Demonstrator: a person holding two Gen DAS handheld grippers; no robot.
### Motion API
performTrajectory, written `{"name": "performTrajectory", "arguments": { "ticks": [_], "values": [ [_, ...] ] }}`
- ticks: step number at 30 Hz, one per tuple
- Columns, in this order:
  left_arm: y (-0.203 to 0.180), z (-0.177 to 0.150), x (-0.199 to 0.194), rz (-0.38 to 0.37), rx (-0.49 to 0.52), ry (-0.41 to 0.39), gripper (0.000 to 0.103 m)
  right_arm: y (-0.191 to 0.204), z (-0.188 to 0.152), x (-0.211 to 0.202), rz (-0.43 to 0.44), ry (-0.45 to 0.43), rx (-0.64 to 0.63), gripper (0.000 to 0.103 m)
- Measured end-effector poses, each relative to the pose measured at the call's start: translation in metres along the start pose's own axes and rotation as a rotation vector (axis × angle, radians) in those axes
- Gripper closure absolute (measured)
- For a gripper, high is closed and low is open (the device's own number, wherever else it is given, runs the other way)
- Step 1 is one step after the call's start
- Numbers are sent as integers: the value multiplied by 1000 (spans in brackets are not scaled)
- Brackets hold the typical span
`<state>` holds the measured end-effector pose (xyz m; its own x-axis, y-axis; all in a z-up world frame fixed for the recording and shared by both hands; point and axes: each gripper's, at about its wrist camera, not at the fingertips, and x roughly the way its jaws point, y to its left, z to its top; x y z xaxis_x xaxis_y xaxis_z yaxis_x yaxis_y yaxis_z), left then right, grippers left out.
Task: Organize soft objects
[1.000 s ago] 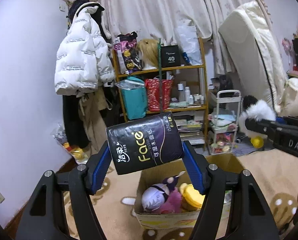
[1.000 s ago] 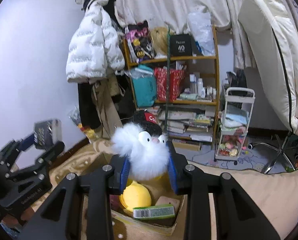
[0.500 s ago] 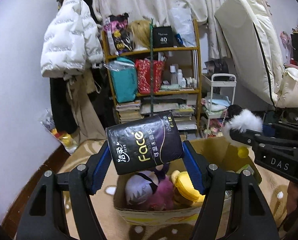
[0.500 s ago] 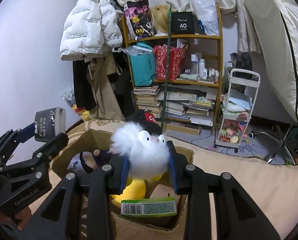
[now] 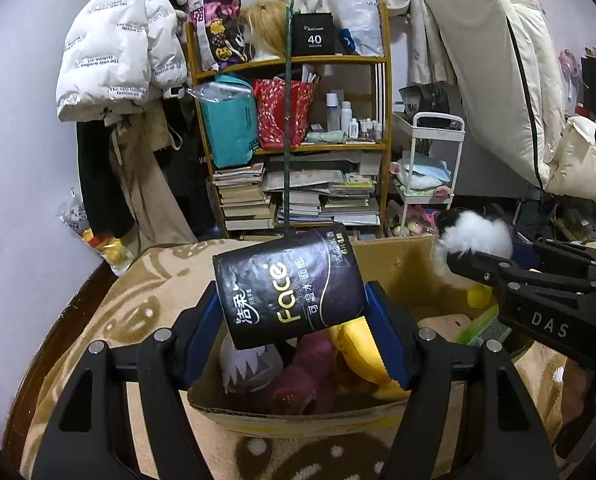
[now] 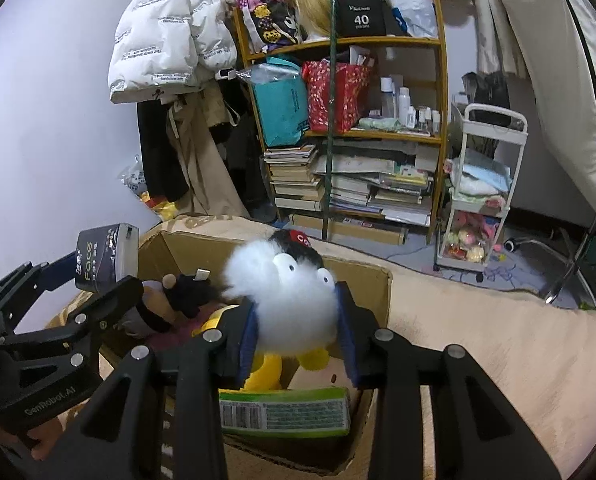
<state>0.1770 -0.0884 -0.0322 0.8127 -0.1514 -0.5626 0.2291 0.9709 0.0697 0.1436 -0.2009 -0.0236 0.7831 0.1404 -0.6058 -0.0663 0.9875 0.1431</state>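
My left gripper [image 5: 294,336] is shut on a black tissue pack [image 5: 288,286] marked "Face" and holds it above the near left part of an open cardboard box [image 5: 393,260]. My right gripper [image 6: 298,336] is shut on a fluffy white plush toy [image 6: 290,296] with a black cap and holds it over the same box [image 6: 373,280]. The tissue pack also shows in the right wrist view [image 6: 106,258], at the left. The plush toy also shows in the left wrist view [image 5: 473,236], at the right. The box holds a white-haired doll [image 5: 250,368], a pink plush [image 5: 305,376] and a yellow plush [image 5: 361,344].
The box stands on a beige patterned blanket [image 6: 477,340]. A green packet [image 6: 286,412] lies in the box's near corner. Behind stand a crowded wooden shelf [image 5: 298,128], a white trolley [image 6: 485,184], hanging coats [image 5: 118,52] and a leaning mattress [image 5: 497,72].
Both grippers have moved forward and tilted down over the box, each still holding its object. The box now fills more of both views.
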Motion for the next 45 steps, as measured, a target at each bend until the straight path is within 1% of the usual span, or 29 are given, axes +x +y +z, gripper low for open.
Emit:
{"name": "performTrajectory", "arguments": {
  "ticks": [7, 10, 11, 12, 13, 15, 17, 18, 21, 22, 23, 24, 25, 27, 28, 30, 32, 34, 35, 36, 39, 45],
  "values": [
    [6, -3, 7, -9, -27, 34, 34, -2, 1, 3, -6, 8, 6, 65],
    [7, -3, 6, -7, -30, 35, 33, -1, 0, 3, -11, 9, 0, 64],
    [7, -3, 6, -4, -30, 36, 30, -1, 0, 3, -12, 11, -3, 64],
    [7, -3, 5, 0, -30, 35, 24, -1, 0, 3, -13, 13, -5, 64],
    [7, -3, 3, 3, -33, 29, 22, -1, -1, 2, -14, 14, -7, 63],
    [9, -2, -1, 6, -37, 19, 22, 0, 0, 1, -15, 13, -6, 59],
    [11, -1, -5, 10, -38, 20, 22, 1, -1, -3, -15, 7, -3, 53],
    [13, -1, -7, 13, -39, 20, 22, 1, -2, -6, -17, 2, -3, 52],
    [15, 2, -19, 39, -44, 11, 22, 5, -3, -17, -23, -15, -20, 39],
    [15, 5, -24, 48, -41, 2, 21, 6, -4, -22, -27, -24, -21, 33],
    [15, 6, -29, 50, -38, -4, 19, 7, -4, -26, -29, -29, -20, 29],
    [16, 8, -35, 52, -37, -11, 16, 7, -4, -31, -28, -35, -13, 28],
    [17, 10, -41, 60, -39, -19, 14, 8, -4, -36, -27, -39, -8, 25],
    [20, 10, -54, 69, -46, -38, 11, 10, -3, -46, -26, -53, 2, 17],
    [20, 10, -60, 73, -46, -41, 9, 12, -3, -53, -30, -69, 4, 12],
    [20, 12, -71, 78, -29, -39, 8, 13, -1, -63, -34, -87, 4, 10],
    [18, 14, -80, 75, 3, -39, 8, 17, 1, -74, -41, -100, -2, 3],
    [16, 19, -93, 87, 17, -56, 8, 19, 5, -89, -34, -124, -15, 0],
    [17, 20, -101, 90, 13, -70, 6, 19, 6, -95, -26, -133, -15, 0],
    [18, 22, -109, 89, 5, -83, 1, 19, 7, -102, -23, -141, -14, 0],
    [23, 21, -131, 88, -21, -117, 1, 19, 9, -122, -38, -163, -10, 0],
    [30, 14, -161, 99, -36, -135, 1, 23, 4, -154, -67, -197, -5, 0]
  ]
}}
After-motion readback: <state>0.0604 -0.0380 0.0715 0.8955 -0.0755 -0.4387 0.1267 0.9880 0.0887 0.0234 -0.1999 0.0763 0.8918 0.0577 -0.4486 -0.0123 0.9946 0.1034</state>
